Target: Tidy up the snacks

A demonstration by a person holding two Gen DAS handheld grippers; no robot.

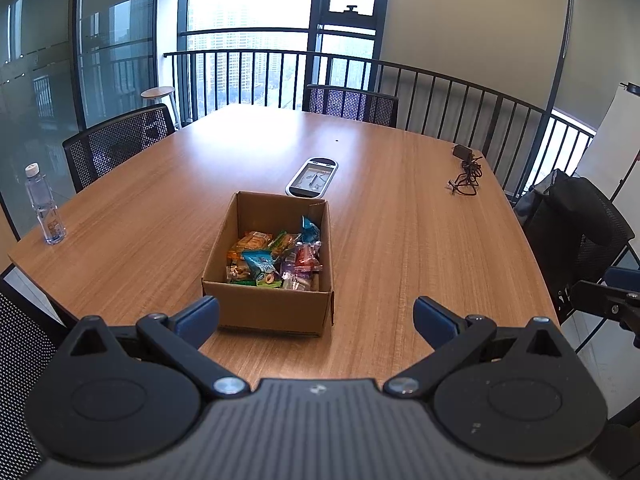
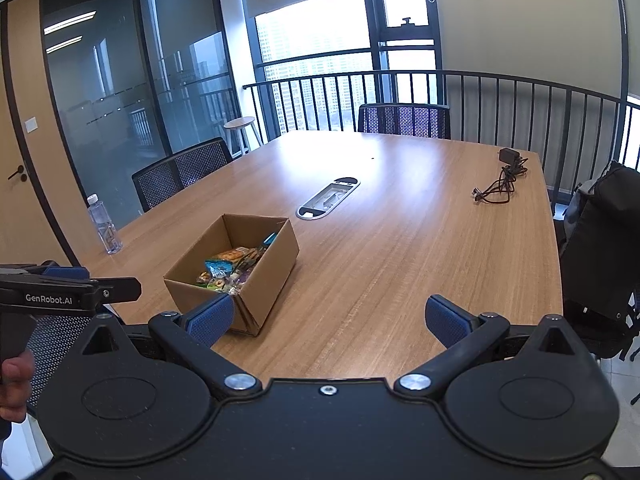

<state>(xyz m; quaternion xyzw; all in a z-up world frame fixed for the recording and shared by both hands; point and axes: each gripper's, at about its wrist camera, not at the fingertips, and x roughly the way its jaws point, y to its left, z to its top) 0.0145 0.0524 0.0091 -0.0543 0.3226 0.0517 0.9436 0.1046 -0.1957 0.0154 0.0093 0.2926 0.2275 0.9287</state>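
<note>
While I hold both tools above the near edge of the table [image 1: 400, 240] | left gripper [image 1: 316, 314] spread wide, empty | right gripper [image 2: 330, 316] spread wide, empty | open cardboard box [image 1: 272, 312] near that edge, flaps up | snacks [image 1: 276, 260] inside: mixed orange, teal, purple wrappers.

Office mtg room: conference table [image 1: 400, 240], mesh chairs [image 1: 116, 144], glass partition [image 2: 120, 100].
</note>
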